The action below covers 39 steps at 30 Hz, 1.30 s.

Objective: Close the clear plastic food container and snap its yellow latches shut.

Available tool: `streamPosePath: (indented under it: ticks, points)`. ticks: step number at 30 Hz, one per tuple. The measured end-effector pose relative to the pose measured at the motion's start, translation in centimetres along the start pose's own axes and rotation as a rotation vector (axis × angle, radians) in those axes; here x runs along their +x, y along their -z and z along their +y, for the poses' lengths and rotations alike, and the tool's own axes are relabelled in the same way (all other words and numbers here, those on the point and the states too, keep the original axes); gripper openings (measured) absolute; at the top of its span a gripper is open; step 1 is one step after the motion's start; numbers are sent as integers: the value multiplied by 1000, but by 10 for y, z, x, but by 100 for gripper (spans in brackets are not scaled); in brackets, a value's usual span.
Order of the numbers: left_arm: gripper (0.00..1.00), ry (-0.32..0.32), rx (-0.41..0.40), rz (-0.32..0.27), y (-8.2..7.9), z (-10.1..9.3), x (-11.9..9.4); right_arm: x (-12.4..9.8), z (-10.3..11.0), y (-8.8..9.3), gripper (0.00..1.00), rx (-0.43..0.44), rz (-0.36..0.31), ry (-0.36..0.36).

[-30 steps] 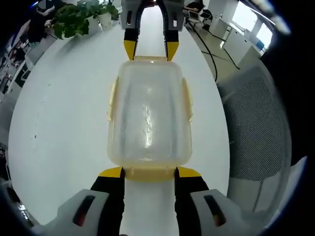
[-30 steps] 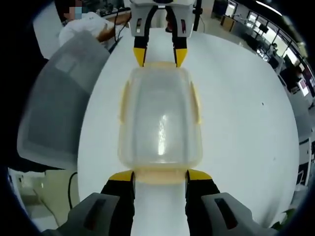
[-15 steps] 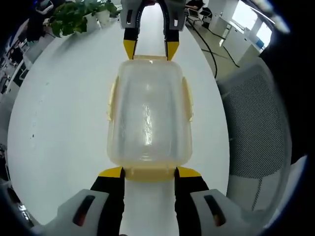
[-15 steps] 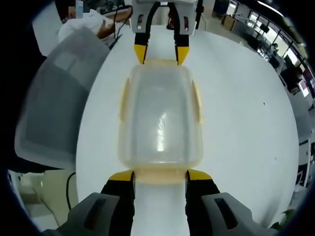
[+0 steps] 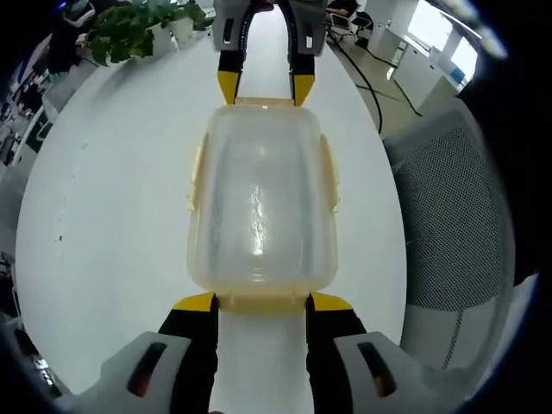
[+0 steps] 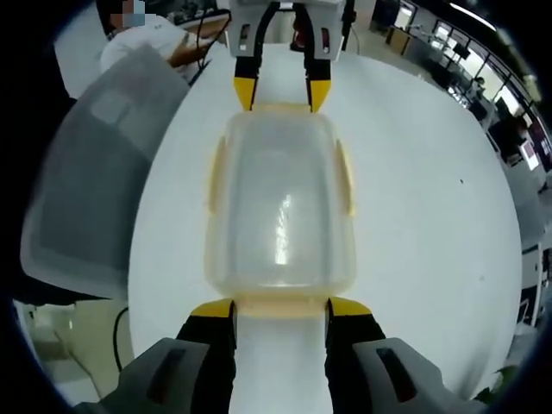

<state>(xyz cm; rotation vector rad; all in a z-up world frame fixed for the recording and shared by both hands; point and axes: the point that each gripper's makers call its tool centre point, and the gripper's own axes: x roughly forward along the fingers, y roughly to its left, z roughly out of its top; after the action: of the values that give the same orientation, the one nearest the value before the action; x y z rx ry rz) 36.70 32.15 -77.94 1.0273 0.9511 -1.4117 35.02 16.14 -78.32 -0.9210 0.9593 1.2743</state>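
with the left gripper (image 5: pixel 261 302) and right gripper (image 6: pixel 280 307) parted at opposite end latches of the container (image 5: pixel 260 203), gripping nothing, each probably needed pressing squarely down until clicking.

White table (image 5: pixel 112 216), mesh chair (image 5: pixel 448 233), potted plant (image 5: pixel 129 26)

One clear container (image 5: pixel 261 207), four yellow latches, two claws, one mesh chair (image 5: pixel 453 224), perhaps one potted plant (image 5: pixel 129 26)
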Motion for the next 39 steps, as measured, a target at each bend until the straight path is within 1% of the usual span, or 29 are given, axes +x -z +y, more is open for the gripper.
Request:
streamPosePath:
  ticks: [4, 8, 11, 12, 14, 15, 18, 24, 27, 31, 33, 34, 35, 36, 37, 39]
  points:
    - [39, 4, -4, 0, 1, -1, 1, 0, 0, 0, 40, -18, -7, -6]
    - [40, 7, 11, -2, 3, -1, 1, 0, 1, 0, 41, -25, -12, -24]
    - [40, 3, 22, 3, 6, -1, 1, 0, 1, 0, 41, -33, -9, -20]
    - [40, 0, 17, 5, 6, 0, 1, 0, 2, 2, 40, -36, -1, -20]
    - [45, -13, 1, 5, 8, 3, 0, 1, 2, 8, 39, -46, 19, -20]
    - [47, -12, -8, 5, 9, 3, 0, 1, 2, 8, 39, -46, 18, -19]
    - [46, -7, -12, 6, 11, 3, -2, -1, 4, 9, 39, -11, 4, -27]
    - [46, -5, -39, -13, 7, 2, -8, -11, 2, 6, 39, 11, -22, -9]
    - [46, -11, -55, -27, 4, 1, -11, -16, 1, 1, 39, 60, -58, 1]
    - [46, -17, -91, -39, 2, 2, -10, -16, 1, 2, 37, 104, -54, -1]
    - [45, -19, -99, -46, 0, 1, -10, -14, 1, 6, 35, 143, -48, -13]
    - [45, -20, -95, -43, 0, 1, -10, -14, 2, 8, 36, 181, -51, -21]
    - [45, -22, -96, -42, 1, 1, -10, -14, 3, 9, 36, 196, -54, -24]
    - [45, -21, -114, -41, 2, 0, -10, -15, 1, 10, 36, 213, -65, -15]
    - [45, -16, -154, -43, 3, -2, -10, -15, 0, 10, 36, 235, -74, -13]
    - [42, -5, -215, -51, 4, -4, -11, -17, 3, 11, 36, 319, -85, -20]
